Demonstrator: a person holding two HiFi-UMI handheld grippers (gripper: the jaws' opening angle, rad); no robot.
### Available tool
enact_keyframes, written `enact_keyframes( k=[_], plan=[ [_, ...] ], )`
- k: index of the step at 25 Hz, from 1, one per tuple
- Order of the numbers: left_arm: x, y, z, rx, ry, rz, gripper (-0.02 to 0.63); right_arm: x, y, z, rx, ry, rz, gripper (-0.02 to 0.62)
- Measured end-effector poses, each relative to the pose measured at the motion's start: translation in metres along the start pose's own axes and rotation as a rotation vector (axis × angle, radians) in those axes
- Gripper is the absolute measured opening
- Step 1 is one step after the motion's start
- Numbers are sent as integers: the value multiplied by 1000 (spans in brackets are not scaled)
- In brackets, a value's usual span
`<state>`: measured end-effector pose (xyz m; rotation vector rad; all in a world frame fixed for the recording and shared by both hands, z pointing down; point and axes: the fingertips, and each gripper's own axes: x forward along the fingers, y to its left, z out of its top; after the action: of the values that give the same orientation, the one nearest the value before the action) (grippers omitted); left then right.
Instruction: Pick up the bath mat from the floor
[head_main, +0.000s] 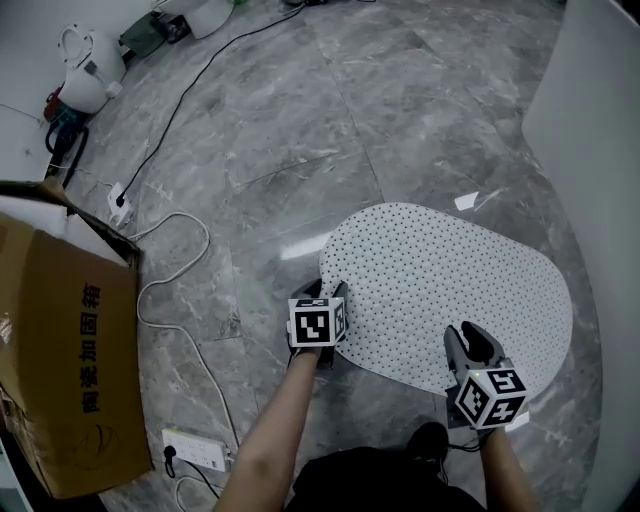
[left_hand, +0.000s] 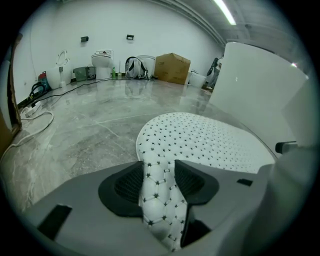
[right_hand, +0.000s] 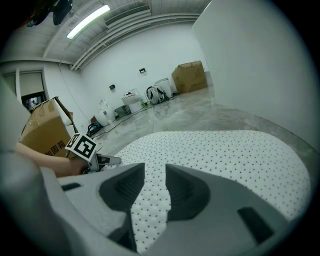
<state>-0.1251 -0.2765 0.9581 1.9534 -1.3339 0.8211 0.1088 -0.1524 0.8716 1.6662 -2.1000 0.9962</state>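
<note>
- Pinching the near left rim of the bath mat (head_main: 450, 290) with the left tool (head_main: 323, 292), pads pressed onto a raised fold of the dotted white sheet.
- Gripping the near right rim with the right tool (head_main: 467, 340) in the same way, jaws closed on the thin edge that runs up between them.
- Holding at two well-apart spots on the same near side, probably to keep a floppy sheet from drooping or folding on itself once raised.
- Keeping both tools low, almost level with the floor (head_main: 280, 130), likely because so thin a rim can only be taken from the side.
- Lying otherwise flat on the grey stone, with only the pinched bits of rim lifted; judged as grasp made on both sides, lift not yet done.
- Counting the task's things: one bath mat, two tools, both on it.
- Counting the rest: one cardboard box (head_main: 60, 340) close by at the left, two power strips (head_main: 195, 452), one white cable (head_main: 170, 290) looping across the floor near them, one black cable (head_main: 190, 90) running off toward the far corner, one small white scrap (head_main: 466, 201) just beyond the mat's far edge.
- Noting one curved white wall (head_main: 590, 130) just right of the mat, worth minding during the lift.
</note>
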Motion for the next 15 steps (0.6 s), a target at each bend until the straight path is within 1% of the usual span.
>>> enact_keyframes(
  k=[2,7,11,15],
  plan=[
    [-1,-7,0,-1,10,-15,156,-1,0,0,-1,-1,-3,132],
    [-5,-25,0,49,12,-11,69,-7,-1,0,20,-8,-9,132],
    [-13,-43,8,118,18,-26,49,-19,-8,0,46,-17,-33,132],
    [-28,-63,15,136,3,-75,37,-37,-19,3,67,-37,-78,132]
  ],
)
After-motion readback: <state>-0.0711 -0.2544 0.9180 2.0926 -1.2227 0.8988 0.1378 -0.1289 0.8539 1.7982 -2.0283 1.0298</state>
